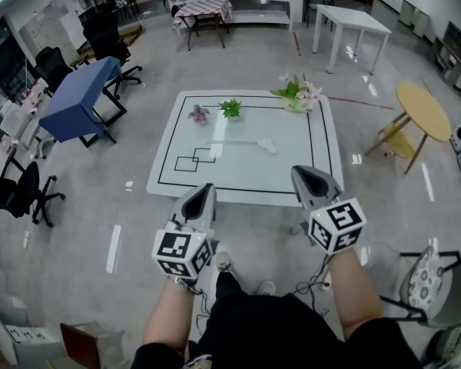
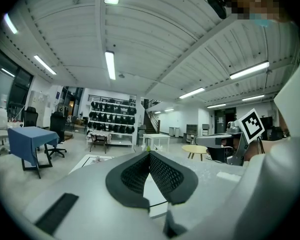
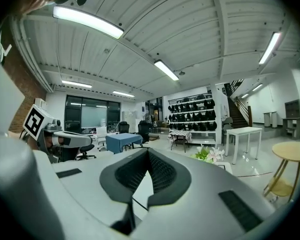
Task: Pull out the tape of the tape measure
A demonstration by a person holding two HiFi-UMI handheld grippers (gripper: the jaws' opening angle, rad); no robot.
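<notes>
I have my left grey gripper (image 1: 207, 188) and right grey gripper (image 1: 300, 172) both fully closed and empty, at the near edge of the white black-lined table (image 1: 246, 167).

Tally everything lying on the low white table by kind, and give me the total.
Flowers and greenery: 3 (pink flower, green sprig, flower bunch)
Small white thing, perhaps the tape measure, too small to tell: 1
Total on the white table: 4
</notes>
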